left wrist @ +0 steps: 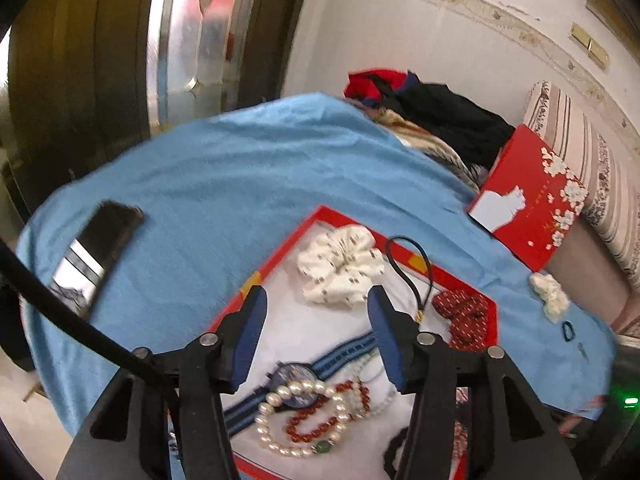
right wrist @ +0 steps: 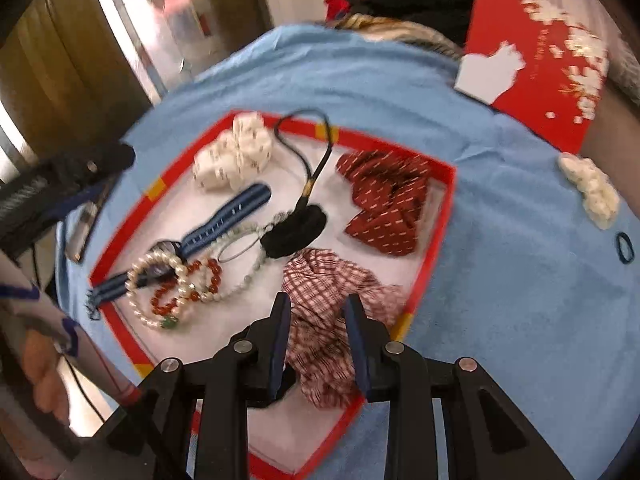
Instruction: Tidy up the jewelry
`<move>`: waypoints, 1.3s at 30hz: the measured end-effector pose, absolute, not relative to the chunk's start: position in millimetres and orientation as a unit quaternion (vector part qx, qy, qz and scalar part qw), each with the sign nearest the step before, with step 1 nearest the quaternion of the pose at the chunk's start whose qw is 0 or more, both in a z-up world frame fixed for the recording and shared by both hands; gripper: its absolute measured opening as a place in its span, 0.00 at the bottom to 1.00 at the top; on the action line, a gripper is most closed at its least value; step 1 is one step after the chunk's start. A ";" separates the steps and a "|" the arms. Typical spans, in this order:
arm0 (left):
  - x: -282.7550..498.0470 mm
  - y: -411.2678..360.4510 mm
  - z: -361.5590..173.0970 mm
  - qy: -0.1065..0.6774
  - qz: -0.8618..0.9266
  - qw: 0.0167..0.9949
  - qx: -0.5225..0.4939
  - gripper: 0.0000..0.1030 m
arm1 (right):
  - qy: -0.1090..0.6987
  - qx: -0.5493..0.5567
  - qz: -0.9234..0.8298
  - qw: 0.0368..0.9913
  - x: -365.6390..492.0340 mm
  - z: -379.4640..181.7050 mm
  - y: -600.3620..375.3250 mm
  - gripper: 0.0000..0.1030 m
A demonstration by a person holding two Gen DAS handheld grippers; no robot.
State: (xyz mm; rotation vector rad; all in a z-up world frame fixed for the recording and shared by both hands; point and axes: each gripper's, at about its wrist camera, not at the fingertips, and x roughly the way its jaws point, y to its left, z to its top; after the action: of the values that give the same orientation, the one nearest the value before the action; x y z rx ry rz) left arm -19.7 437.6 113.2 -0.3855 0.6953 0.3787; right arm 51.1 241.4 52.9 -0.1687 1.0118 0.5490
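A red-rimmed white tray [left wrist: 276, 264] [right wrist: 444, 216] lies on a blue cloth. It holds a white scrunchie [left wrist: 340, 264] [right wrist: 236, 156], a blue striped watch [left wrist: 296, 384] [right wrist: 216, 228], a pearl bracelet [left wrist: 296, 420] [right wrist: 160, 288], red beads [left wrist: 320, 416] [right wrist: 188, 288], a dark red scrunchie [left wrist: 464, 316] [right wrist: 384, 200], a black tassel cord [right wrist: 304, 216] and a checked scrunchie [right wrist: 328, 308]. My left gripper [left wrist: 316, 300] is open above the watch and pearls. My right gripper [right wrist: 316, 304] is open, jaws on either side of the checked scrunchie, not closed on it.
A red box lid [left wrist: 528, 204] [right wrist: 540, 64] leans at the back right. A phone [left wrist: 92, 256] lies on the cloth at left. A white scrunchie [left wrist: 550, 292] [right wrist: 592, 188] and a small dark hair tie [right wrist: 625, 247] lie on the cloth at right. Clothes [left wrist: 440, 112] are piled behind.
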 end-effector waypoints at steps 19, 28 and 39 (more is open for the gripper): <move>-32.7 379.5 127.5 0.310 0.159 0.929 -0.124 0.67 | 0.436 -0.065 0.156 0.884 -34.3 60.9 110.0 0.31; -28.1 347.4 119.1 0.324 0.131 0.933 -0.083 0.67 | 0.450 -0.062 0.150 0.878 -38.8 48.6 105.1 0.34; -24.8 348.7 115.4 0.333 0.132 0.929 -0.089 0.67 | 0.448 -0.031 0.183 0.874 -2.7 55.4 148.5 0.34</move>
State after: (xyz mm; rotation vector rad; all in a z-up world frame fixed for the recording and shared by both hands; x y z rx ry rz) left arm -24.8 348.7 115.4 -0.1821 0.6831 0.2709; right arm -2.7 148.5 55.4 -0.0651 0.9357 0.3820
